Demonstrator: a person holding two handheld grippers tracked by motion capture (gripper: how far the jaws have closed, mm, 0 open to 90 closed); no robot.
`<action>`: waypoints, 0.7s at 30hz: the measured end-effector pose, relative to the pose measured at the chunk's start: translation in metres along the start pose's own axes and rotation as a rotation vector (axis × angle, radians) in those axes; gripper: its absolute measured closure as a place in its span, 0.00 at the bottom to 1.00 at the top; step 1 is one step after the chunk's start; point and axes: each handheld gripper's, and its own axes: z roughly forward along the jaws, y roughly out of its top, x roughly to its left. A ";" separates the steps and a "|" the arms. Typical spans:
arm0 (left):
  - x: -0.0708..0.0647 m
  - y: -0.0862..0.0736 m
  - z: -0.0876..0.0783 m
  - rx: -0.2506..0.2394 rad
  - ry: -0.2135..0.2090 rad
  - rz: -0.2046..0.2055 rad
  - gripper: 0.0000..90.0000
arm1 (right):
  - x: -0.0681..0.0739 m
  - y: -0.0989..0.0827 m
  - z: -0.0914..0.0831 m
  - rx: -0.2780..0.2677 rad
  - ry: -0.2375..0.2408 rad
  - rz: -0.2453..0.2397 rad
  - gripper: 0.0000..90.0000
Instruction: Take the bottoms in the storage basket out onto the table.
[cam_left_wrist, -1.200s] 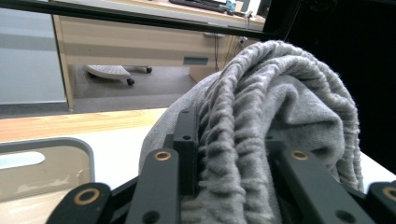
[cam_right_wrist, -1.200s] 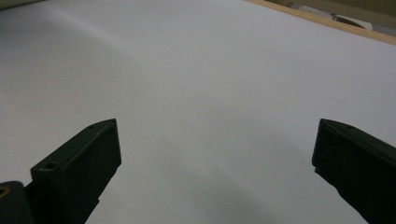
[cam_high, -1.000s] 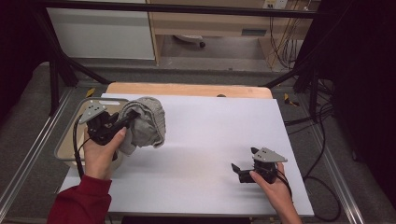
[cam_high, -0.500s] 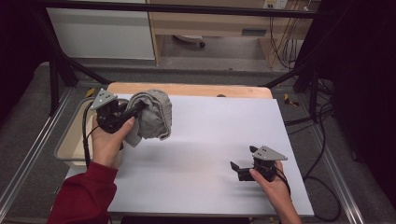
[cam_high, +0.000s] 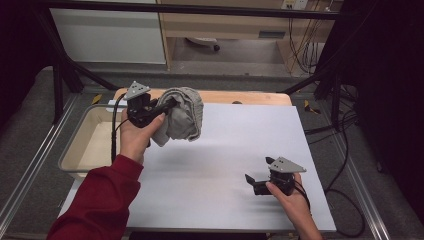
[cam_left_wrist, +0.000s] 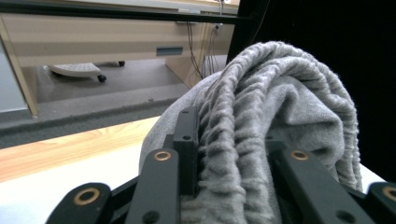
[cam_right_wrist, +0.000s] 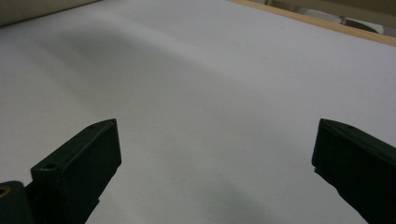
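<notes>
A bunched grey knit cloth (cam_high: 182, 120) hangs in the air over the back left of the white table sheet (cam_high: 240, 150), with my left gripper (cam_high: 167, 106) shut on its ribbed edge. In the left gripper view the cloth (cam_left_wrist: 280, 121) is pinched between the two black jaws of the left gripper (cam_left_wrist: 229, 168) and drapes over them. My right gripper (cam_high: 252, 182) rests low on the sheet at the front right, held by a hand. Its jaws stand wide apart in the right gripper view, where the right gripper (cam_right_wrist: 215, 154) has nothing but white sheet (cam_right_wrist: 205, 79) between them.
A beige bin (cam_high: 82, 150) sits at the table's left edge, beside the left forearm in a red sleeve (cam_high: 100, 200). A wooden table edge (cam_high: 250, 97) runs along the back. Metal frame rails (cam_high: 30, 165) flank both sides, and cables (cam_high: 345, 165) trail at the right.
The left gripper has carried the grey cloth up and toward the back right, away from the bin. The right gripper has stayed in place.
</notes>
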 end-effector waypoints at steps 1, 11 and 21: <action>0.000 0.000 0.003 0.006 -0.005 -0.002 0.76 | 0.000 0.000 0.000 0.000 0.000 0.000 0.02; -0.005 0.010 0.026 0.025 -0.025 0.009 0.76 | -0.002 -0.004 -0.006 -0.002 -0.001 0.016 0.02; -0.016 0.024 0.043 0.043 -0.050 0.029 0.77 | -0.004 -0.009 -0.015 -0.005 -0.024 0.028 0.02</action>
